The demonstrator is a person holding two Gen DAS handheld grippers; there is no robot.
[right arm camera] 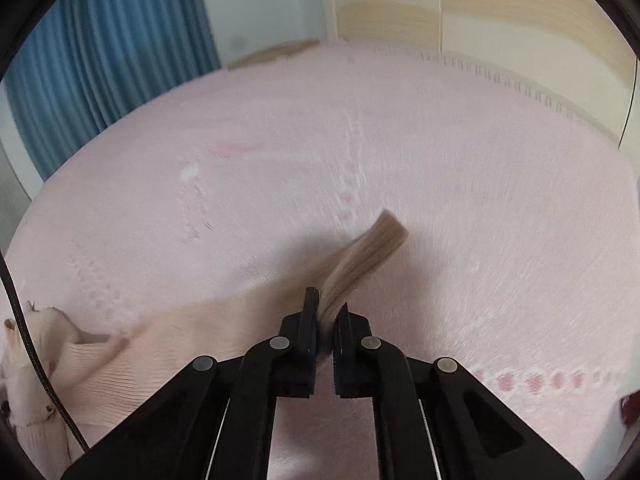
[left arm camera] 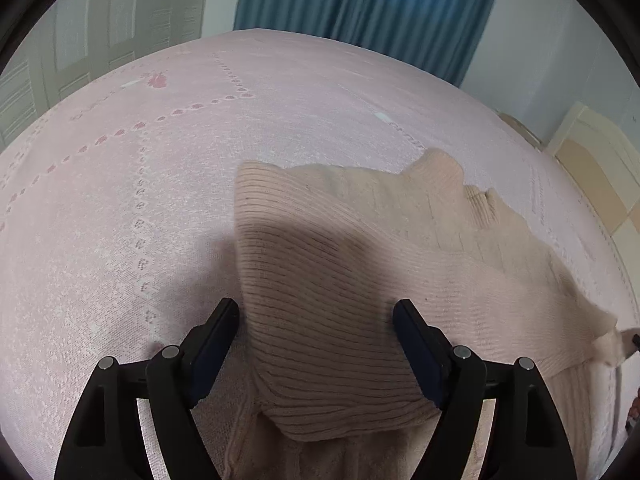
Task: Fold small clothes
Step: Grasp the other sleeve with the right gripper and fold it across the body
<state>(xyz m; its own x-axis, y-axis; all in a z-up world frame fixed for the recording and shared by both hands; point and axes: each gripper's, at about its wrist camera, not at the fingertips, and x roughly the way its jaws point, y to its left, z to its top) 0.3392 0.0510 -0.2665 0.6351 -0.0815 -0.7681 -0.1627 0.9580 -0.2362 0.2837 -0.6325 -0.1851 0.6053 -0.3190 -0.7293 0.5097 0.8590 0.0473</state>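
A pale peach ribbed knit garment (left arm camera: 360, 280), a small sweater by the look of it, lies spread on a bed covered with a pink bedspread (left arm camera: 140, 200) patterned with small paw prints. In the left wrist view the garment fills the centre and lower right of the frame, with a folded-over ribbed section lying on top of the rest and running down to the bottom edge. The left gripper (left arm camera: 316, 312) sits at the bottom centre, its fingers (left arm camera: 218, 332) standing wide apart on either side of that ribbed section; whether the pads touch the knit cannot be told, and they do not appear to pinch it. In the right wrist view the garment trails from the lower left of the frame up to the centre, where the right gripper (right arm camera: 326, 312) has its fingers closed tight on a narrow ribbed end, probably a cuff (right arm camera: 368, 256), which sticks out beyond the tips. The knit looks soft, light and limp, likely to stretch and sag when lifted, and not fragile. Edges, cuffs and hem corners seem the best places to take hold. A blue curtain (left arm camera: 360, 12) hangs behind the bed.
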